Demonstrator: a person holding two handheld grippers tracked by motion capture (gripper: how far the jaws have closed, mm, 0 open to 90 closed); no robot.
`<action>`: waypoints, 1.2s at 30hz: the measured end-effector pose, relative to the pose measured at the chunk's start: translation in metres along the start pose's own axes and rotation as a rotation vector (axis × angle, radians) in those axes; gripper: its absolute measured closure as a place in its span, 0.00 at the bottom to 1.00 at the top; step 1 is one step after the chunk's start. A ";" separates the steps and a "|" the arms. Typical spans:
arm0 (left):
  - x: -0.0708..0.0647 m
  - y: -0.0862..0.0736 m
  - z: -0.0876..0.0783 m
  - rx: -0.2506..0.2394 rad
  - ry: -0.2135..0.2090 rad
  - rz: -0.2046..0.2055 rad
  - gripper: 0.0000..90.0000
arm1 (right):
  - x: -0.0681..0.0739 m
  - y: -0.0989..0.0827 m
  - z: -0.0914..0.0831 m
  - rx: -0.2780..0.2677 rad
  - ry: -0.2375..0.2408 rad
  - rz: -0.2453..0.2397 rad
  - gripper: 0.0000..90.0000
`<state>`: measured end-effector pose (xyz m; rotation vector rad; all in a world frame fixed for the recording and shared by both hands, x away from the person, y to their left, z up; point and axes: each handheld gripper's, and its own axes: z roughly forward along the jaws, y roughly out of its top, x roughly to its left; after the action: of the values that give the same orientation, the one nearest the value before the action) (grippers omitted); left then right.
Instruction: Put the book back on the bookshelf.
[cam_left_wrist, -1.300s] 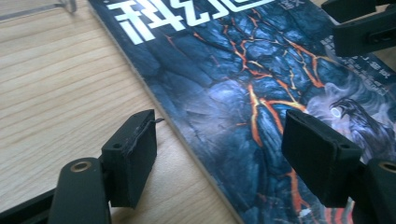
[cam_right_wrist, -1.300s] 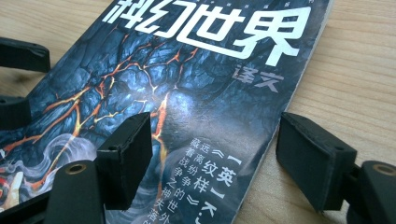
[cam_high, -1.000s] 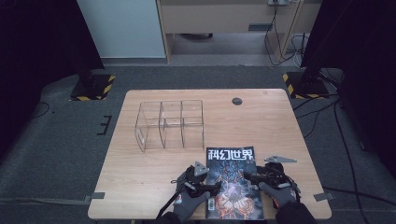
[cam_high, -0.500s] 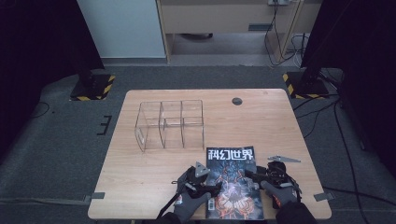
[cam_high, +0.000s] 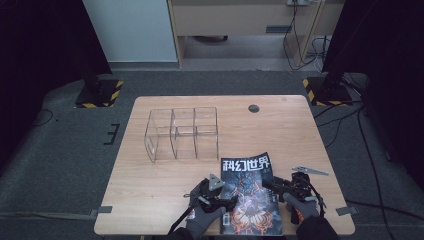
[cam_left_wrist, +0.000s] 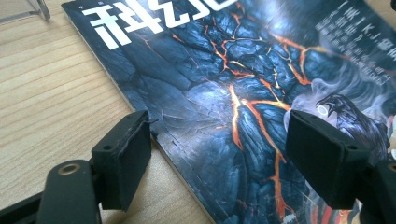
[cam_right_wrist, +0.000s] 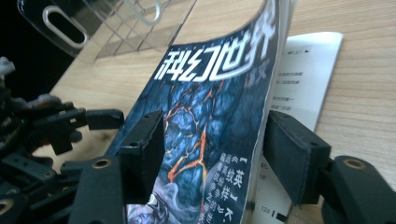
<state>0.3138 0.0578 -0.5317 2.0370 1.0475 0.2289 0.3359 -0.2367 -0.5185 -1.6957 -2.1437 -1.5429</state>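
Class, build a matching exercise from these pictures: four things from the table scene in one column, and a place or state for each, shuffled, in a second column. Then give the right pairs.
Things:
1. magazine
2. clear organiser
3. left gripper
4. dark round disc

Places or states:
A. near the table's far edge
B. empty, standing left of centre
C. jaws open astride the cover's spine edge
D. right-hand side of its cover lifted, a white page showing under it

Pairs: 1-D, 2-B, 3-C, 4-A
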 end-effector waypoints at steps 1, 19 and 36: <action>0.000 0.000 0.000 0.000 -0.001 0.000 0.24 | 0.001 0.000 0.001 0.002 0.001 -0.007 0.43; 0.003 0.000 0.000 -0.009 -0.014 0.000 0.24 | 0.003 0.006 0.030 0.168 0.006 -0.128 0.40; 0.006 0.000 0.001 -0.023 -0.033 -0.023 0.25 | 0.006 0.013 0.017 0.152 -0.033 -0.148 0.92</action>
<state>0.3174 0.0617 -0.5334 2.0007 1.0428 0.1944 0.3520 -0.2214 -0.5149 -1.5591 -2.3838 -1.3495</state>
